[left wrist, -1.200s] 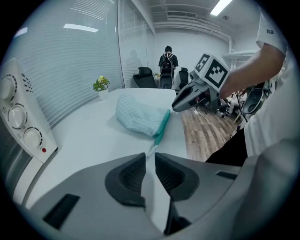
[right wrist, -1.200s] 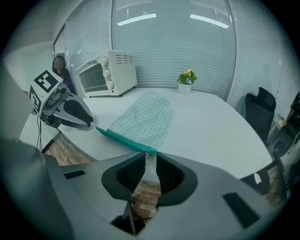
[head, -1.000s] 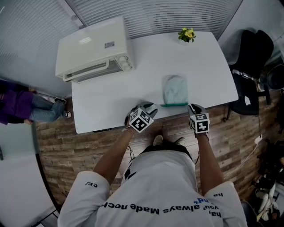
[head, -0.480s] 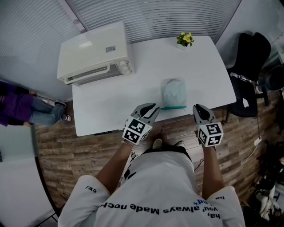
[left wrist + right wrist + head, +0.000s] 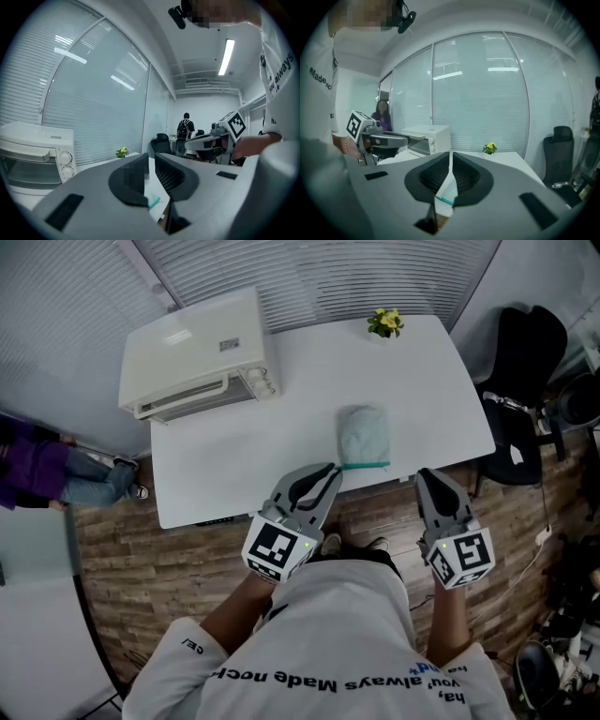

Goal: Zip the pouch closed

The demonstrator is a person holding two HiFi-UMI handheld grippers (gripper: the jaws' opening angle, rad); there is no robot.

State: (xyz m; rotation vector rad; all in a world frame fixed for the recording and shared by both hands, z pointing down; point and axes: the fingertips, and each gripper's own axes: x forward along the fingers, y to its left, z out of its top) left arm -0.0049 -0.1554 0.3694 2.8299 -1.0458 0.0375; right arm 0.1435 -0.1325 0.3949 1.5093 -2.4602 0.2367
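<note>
The pale blue-green pouch lies flat on the white table, its teal zipper edge towards the near rim. Both grippers hover above the table's near edge, clear of the pouch. My left gripper is left of the zipper; its jaws have just been closing and stand a narrow gap apart with nothing between them. My right gripper is to the right, its jaws together at the tips and empty. Below those tips the right gripper view shows the pouch.
A white toaster oven stands at the table's far left corner. A small pot of yellow flowers sits at the far edge. A black office chair is right of the table. A person in purple sits on the floor at left.
Both grippers have lifted from the table's near edge towards the camera, away from the pouch. The left jaws have narrowed. The pouch has not moved.
</note>
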